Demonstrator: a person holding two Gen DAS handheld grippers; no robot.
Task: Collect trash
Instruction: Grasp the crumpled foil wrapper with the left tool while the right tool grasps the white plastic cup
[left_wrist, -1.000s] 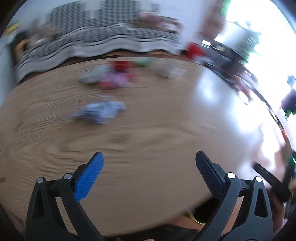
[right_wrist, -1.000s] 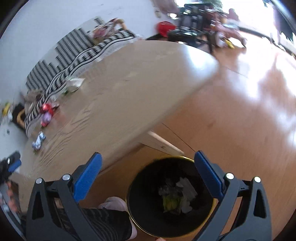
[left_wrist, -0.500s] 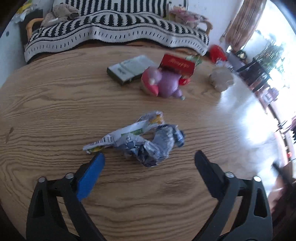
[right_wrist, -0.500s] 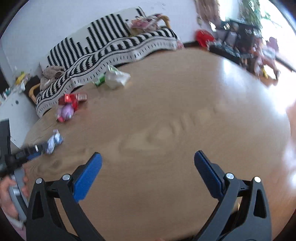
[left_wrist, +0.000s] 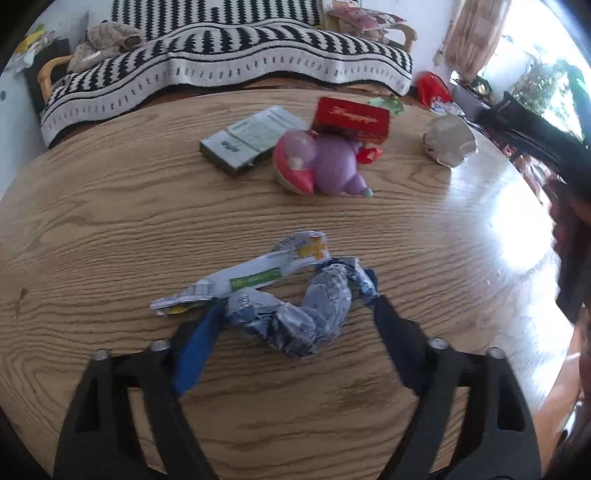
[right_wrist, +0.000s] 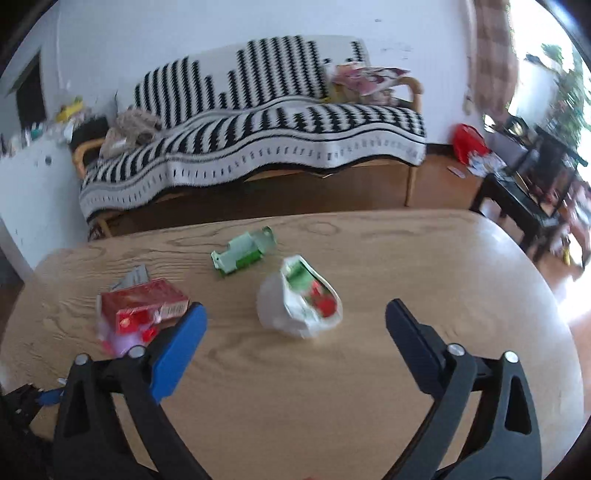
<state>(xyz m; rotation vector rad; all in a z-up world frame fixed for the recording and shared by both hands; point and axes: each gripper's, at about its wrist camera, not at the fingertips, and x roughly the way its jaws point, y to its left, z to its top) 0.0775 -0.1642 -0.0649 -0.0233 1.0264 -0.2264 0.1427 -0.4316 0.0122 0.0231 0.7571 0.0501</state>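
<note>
With the crumpled blue wrapper (left_wrist: 295, 314) lying on the wooden surface (left_wrist: 110, 229) between its closing pads, the left claw (left_wrist: 295, 317) should pinch the thick middle, while the right claw (right_wrist: 295, 314), empty and narrowing, hovers near the white pouch (right_wrist: 295, 306).

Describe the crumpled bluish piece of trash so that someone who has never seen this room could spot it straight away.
Start at the oval wooden table in front of the black-and-white striped sofa. On its near side, apart from the boxes and the pink and purple toy, the bluish crumpled wrapper lies between the closing fingers of the left gripper. It is twisted like a sausage, against a flat white strip with green print.
</note>
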